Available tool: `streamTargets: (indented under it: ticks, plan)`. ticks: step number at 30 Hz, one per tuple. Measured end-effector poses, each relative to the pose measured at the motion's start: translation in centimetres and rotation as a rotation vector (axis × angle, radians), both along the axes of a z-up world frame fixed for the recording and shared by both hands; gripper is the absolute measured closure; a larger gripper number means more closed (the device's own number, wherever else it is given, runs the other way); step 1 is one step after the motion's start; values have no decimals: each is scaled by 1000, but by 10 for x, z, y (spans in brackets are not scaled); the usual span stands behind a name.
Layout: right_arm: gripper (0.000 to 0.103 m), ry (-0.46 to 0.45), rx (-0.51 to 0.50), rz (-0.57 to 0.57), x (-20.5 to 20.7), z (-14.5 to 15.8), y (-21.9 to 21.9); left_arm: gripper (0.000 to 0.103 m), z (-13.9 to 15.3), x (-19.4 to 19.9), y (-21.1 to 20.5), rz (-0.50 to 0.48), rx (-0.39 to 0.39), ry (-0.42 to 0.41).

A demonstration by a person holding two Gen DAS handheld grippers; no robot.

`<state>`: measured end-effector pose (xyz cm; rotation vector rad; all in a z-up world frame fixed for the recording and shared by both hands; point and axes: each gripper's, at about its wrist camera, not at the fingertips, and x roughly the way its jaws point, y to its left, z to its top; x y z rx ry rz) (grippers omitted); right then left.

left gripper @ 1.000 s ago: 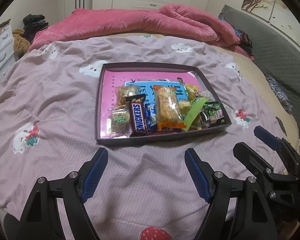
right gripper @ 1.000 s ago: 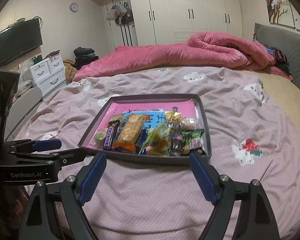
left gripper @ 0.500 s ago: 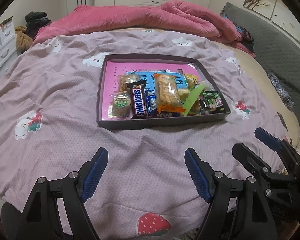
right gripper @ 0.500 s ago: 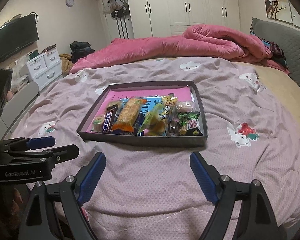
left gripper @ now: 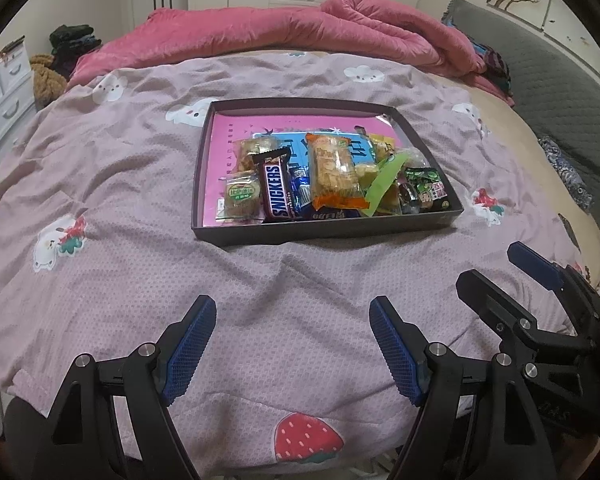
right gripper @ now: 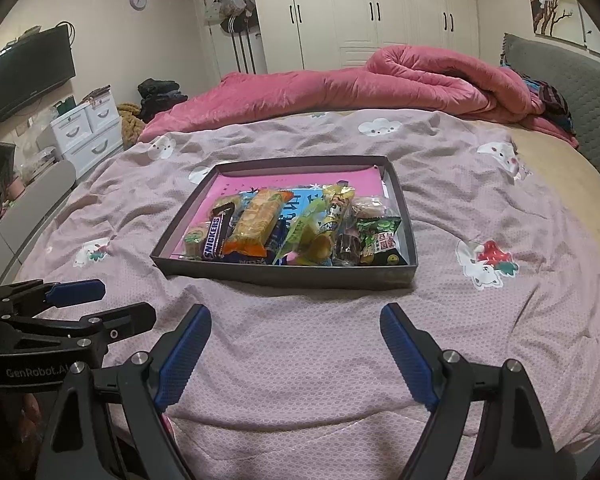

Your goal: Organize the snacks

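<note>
The left gripper stands wide with nothing between its jaws; its fingers are black hinged bars faced with ribbed blue pads. It hangs above the near edge of the bed. The right gripper is built the same way and is equally wide and empty, just right of the left one; each shows at the edge of the other's view.

Under both lies a mauve bedsheet, a soft cloth with a fine dotted weave, creased in shallow folds and printed with white clouds, bears and a red strawberry.

Beyond the grippers, well apart from them and near the middle of the bed, sits a shallow rectangular tray with dark, low, straight walls and a glossy pink floor. Its long side runs left to right. The snacks lie heaped in its near half, toward the right, leaving a bare strip at the left and the far part.

Most packets lie with their long axis running near to far. At the left is a small square clear-wrapped cake with a green label. Just right of it lies a brown Snickers bar, lettering running lengthwise. Next comes a long clear packet of crackers with orange ends, then a lime-green strip tilted on a diagonal, and at the right a crinkled green foil packet

A thick, puffy pink quilt is bunched along the far side of the bed
</note>
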<state>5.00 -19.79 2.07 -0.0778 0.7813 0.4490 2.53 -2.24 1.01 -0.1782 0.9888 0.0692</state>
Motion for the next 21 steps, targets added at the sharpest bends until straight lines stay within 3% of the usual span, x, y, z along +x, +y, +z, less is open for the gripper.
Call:
streamTargets:
  ticks: [21]
  plan:
    - [17, 16, -2, -1, 1, -5, 0, 23, -2, -2, 4, 42, 41, 20]
